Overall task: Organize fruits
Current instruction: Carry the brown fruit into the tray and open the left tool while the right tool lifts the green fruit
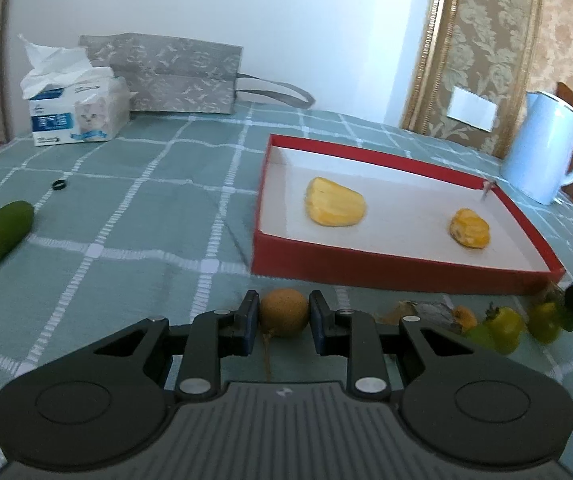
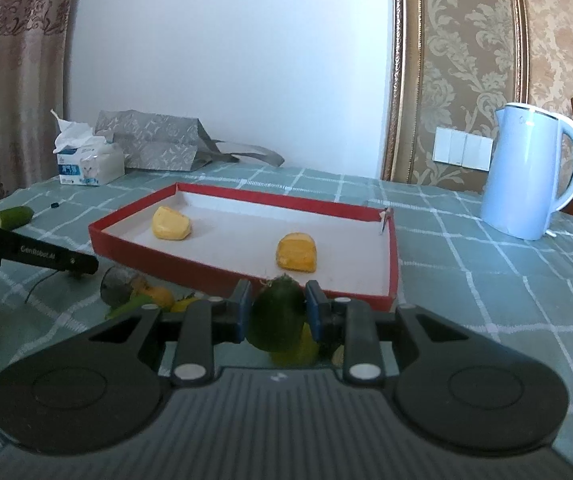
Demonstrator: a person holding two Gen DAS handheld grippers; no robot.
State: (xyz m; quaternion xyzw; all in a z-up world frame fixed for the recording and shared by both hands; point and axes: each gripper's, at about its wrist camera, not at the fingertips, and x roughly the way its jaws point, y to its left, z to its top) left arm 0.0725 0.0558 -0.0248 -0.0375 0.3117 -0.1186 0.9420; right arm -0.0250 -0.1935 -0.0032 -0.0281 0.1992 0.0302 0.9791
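- Left gripper point(image 1: 283, 322) brackets a brown fruit point(image 1: 284, 312) on the table point(image 1: 126, 208), jaws narrow; firm contact can't be told.
- Right gripper point(image 2: 277, 312) clamps a green fruit point(image 2: 276, 318) just before the red tray point(image 2: 222, 266).
- Two yellow pieces point(image 2: 170, 223) lie in the tray; several fruits point(image 1: 502, 326) remain outside.

Green tablecloth point(image 1: 146, 208) with white checks. Red box point(image 1: 386, 268), white inside. Yellow fruit pieces point(image 1: 335, 207). Pale blue kettle point(image 2: 526, 172). Grey patterned bag point(image 1: 174, 76). Brown round fruit point(image 1: 284, 312).
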